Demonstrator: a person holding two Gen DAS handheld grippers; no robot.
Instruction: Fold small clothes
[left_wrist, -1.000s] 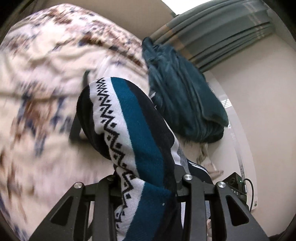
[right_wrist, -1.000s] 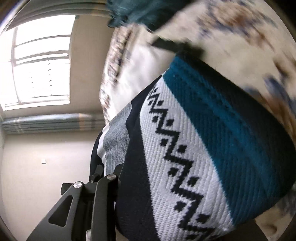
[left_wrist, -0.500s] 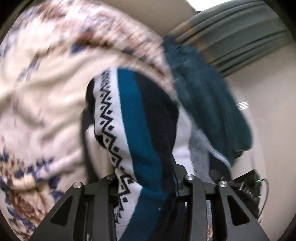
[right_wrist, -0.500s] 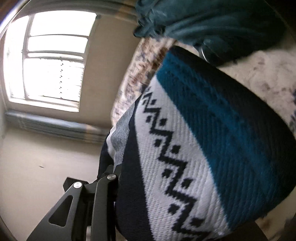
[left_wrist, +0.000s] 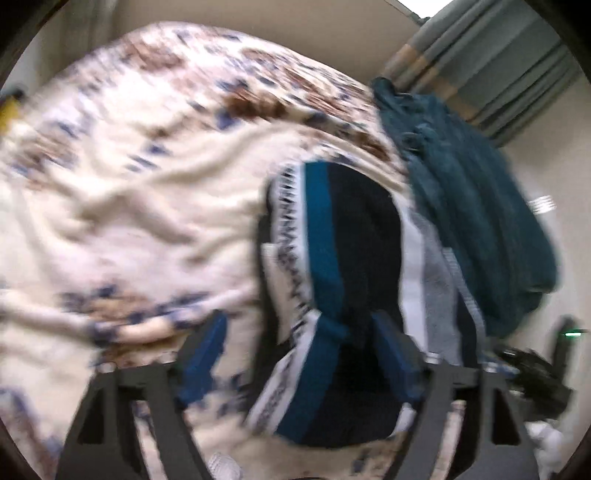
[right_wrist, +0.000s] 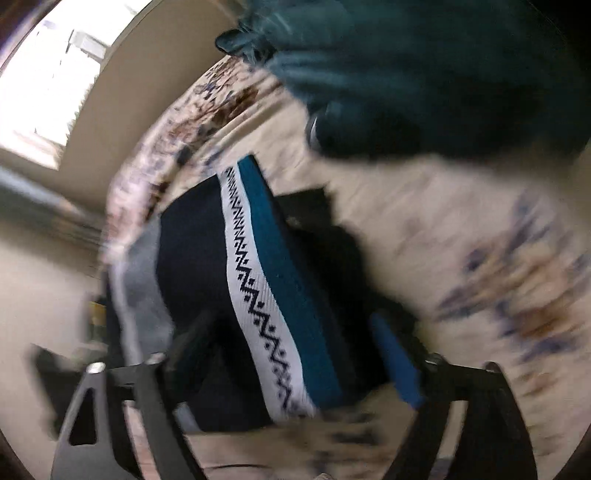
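Note:
The small garment is a knitted piece with navy, teal and white zigzag bands (left_wrist: 332, 258). It lies folded on the cream patterned bedspread (left_wrist: 129, 184). My left gripper (left_wrist: 301, 354) is open, its blue-padded fingers spread either side of the garment's near end. In the right wrist view the same garment (right_wrist: 258, 288) lies between my right gripper's (right_wrist: 295, 354) spread fingers, which are open too. Both views are blurred by motion.
A dark teal blanket (left_wrist: 472, 221) is heaped on the bed just beyond the garment; it also shows in the right wrist view (right_wrist: 424, 66). Grey curtains (left_wrist: 491, 62) hang behind. A black device with cables (left_wrist: 532, 373) sits at the right. A bright window (right_wrist: 48, 74) is at the left.
Both grippers have opened and let go of the garment, which has dropped from hanging over the fingers to lying on the bedspread. Both grippers have drawn back from it.

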